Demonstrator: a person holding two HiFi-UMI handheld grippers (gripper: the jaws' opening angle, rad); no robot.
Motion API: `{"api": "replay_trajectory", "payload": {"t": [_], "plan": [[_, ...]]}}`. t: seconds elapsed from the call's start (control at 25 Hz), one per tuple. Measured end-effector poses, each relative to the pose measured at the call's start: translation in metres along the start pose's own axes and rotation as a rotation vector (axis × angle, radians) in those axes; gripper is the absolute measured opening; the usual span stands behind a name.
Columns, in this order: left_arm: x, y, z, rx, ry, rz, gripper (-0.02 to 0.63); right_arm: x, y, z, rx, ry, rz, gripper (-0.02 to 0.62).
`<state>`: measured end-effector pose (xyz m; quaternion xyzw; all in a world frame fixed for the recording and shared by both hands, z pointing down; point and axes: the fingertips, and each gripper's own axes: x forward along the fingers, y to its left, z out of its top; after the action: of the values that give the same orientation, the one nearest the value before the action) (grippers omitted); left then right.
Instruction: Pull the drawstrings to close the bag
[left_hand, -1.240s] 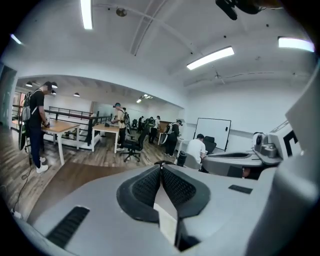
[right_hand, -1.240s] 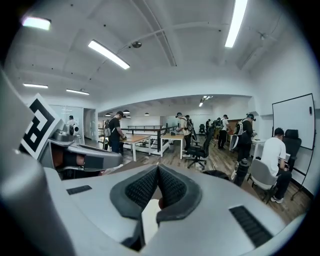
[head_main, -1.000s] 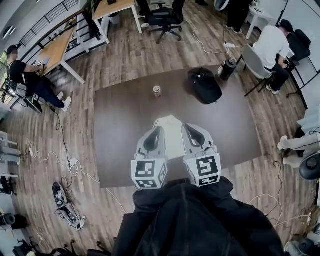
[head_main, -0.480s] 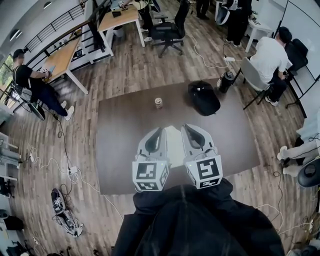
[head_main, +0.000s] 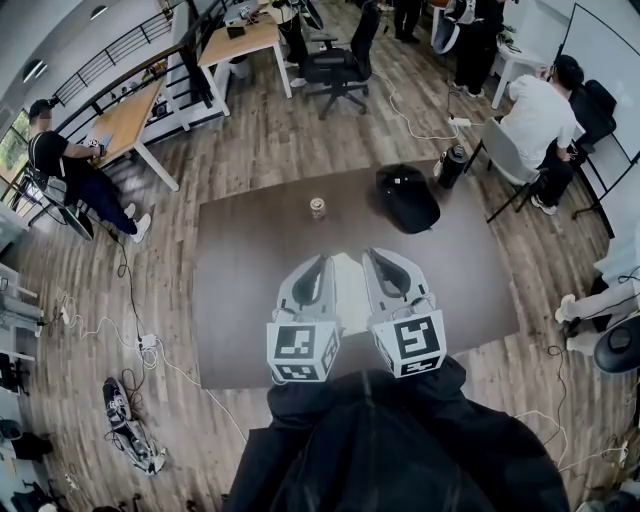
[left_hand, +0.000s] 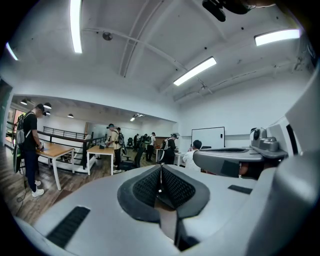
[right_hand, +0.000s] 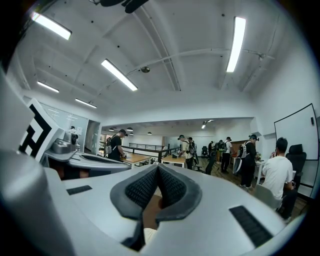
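Left claw (head_main: 320, 262) rose; only head view shows bag (head_main: 348, 290).

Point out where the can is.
In the head view, the can stands on the dark table near its far edge, left of the black bag.

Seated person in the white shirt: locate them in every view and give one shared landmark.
Head view: seated person, upper right.
Left gripper view: small, just right of centre.
Right gripper view: far right.
Shared landmark: the black railing.
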<state>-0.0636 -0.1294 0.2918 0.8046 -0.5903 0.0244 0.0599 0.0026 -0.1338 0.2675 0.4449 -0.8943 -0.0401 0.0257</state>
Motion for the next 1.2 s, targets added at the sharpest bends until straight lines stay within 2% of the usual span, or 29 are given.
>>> {"api": "replay_trajectory", "payload": {"t": [1.2], "plan": [[0.001, -0.021, -0.014, 0.005, 0.039, -0.017, 0.037, -0.017, -0.007, -0.012, 0.008, 0.023, 0.003, 0.021]]}}
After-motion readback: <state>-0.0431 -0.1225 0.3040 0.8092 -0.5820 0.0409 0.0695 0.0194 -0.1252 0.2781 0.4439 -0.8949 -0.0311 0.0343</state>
